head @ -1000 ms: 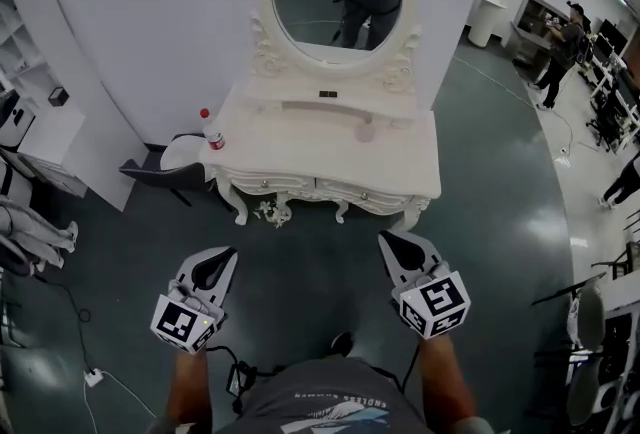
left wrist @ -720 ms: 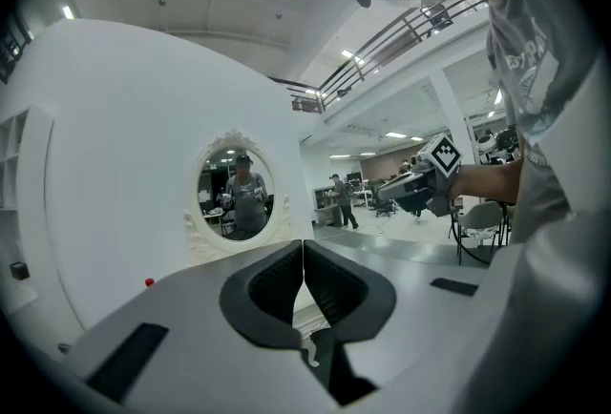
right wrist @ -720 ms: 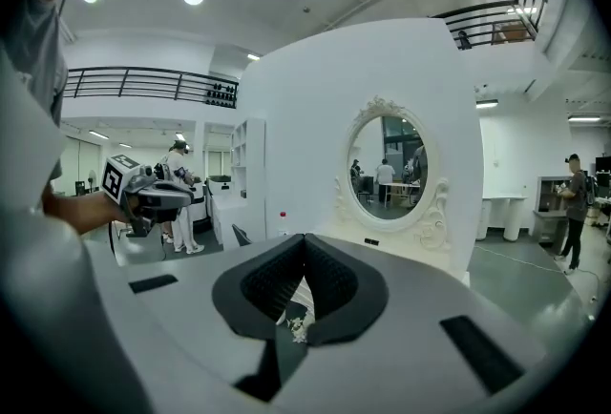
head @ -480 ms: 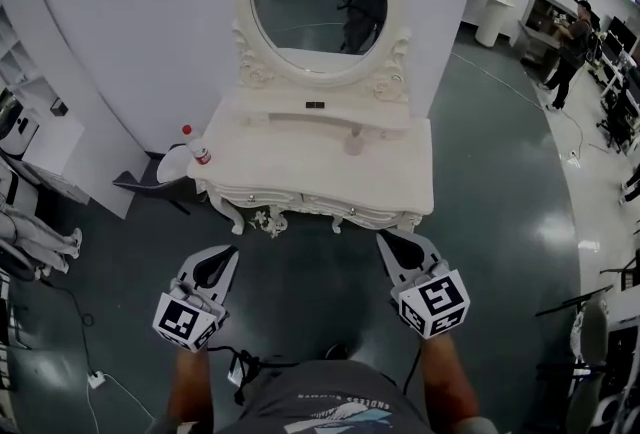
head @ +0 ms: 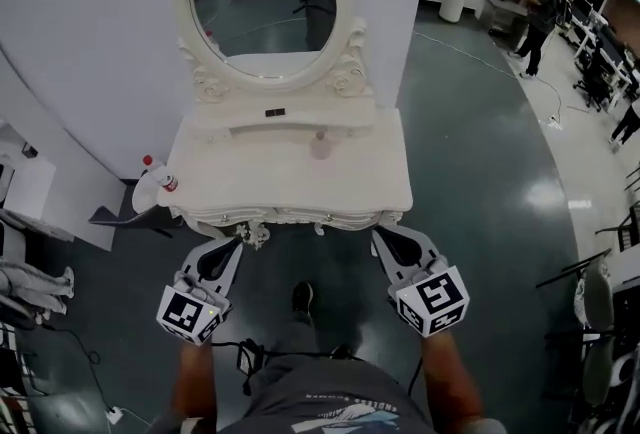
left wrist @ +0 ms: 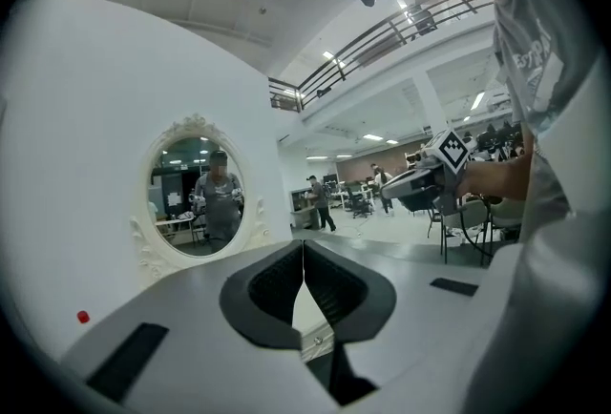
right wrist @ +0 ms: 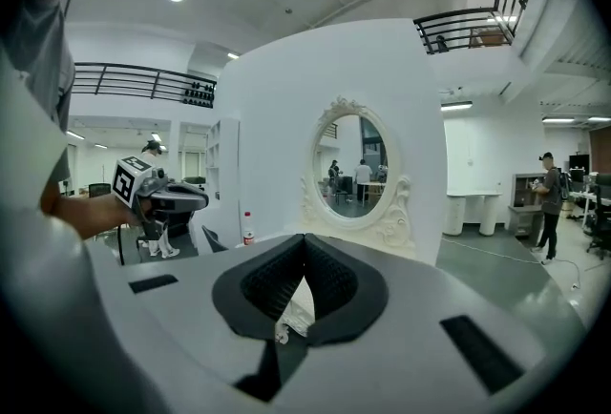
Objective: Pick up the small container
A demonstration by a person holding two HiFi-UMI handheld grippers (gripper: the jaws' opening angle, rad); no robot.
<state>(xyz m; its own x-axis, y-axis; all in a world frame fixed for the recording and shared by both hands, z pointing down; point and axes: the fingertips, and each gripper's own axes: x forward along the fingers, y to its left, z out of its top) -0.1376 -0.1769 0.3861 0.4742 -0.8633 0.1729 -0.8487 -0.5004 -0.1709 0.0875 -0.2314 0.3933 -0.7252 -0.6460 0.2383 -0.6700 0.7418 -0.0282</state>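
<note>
Left tongs, right tongs pressed together, empty, before dressing table, small container below mirror, bottle at corner

Lab hall: workstations, mezzanine railing

The dressing table is cream-white, the floor dark green, the bottle red-capped.

There is one table, one oval mirror above it, one small container and one red-capped bottle. Beside the table is one dark chair. Two grippers are in view, the left gripper and the right gripper, each with one marker cube.
</note>
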